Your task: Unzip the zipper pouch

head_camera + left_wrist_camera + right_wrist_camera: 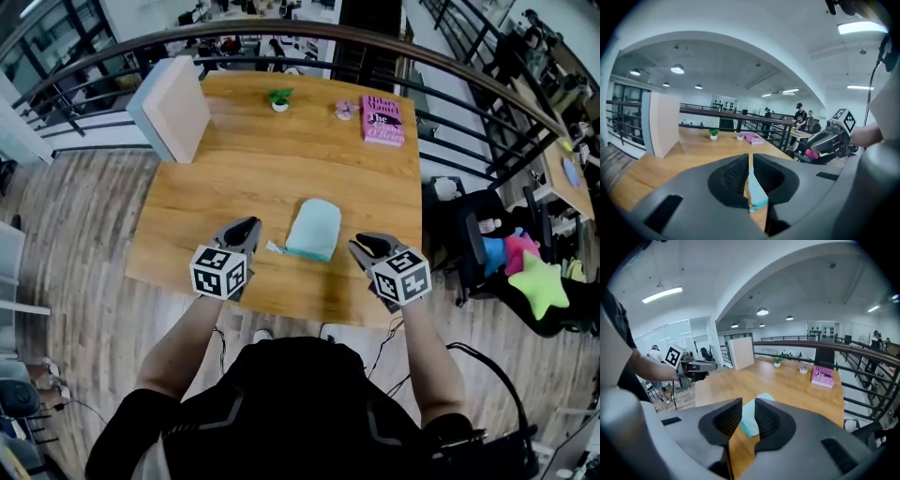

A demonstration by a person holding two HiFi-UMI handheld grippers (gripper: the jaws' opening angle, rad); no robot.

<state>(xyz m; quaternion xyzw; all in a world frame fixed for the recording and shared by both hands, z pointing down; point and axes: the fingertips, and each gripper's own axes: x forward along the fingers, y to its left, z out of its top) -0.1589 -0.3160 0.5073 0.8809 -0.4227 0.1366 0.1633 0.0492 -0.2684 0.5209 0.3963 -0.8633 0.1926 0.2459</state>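
Observation:
A light teal zipper pouch (pixel 314 228) lies flat on the wooden table (pixel 253 178), its darker zipper edge toward me and a small pull tab (pixel 274 248) sticking out at its left. Both grippers hang in the air above the table's near edge, one on each side of the pouch. My left gripper (pixel 251 226) is shut with nothing in it; its own view shows the jaws almost touching (pixel 750 158), with the pouch (pixel 754 192) far below. My right gripper (pixel 357 246) is open and empty, and the pouch (pixel 746 420) shows through its gap (pixel 748 404).
At the table's far side lie a pink book (pixel 382 120), a small potted plant (pixel 279 98) and a small pink object (pixel 346 110). A white box (pixel 173 108) stands at the far left corner. A curved railing (pixel 309 33) runs behind, and a chair with bright toys (pixel 536 284) stands right.

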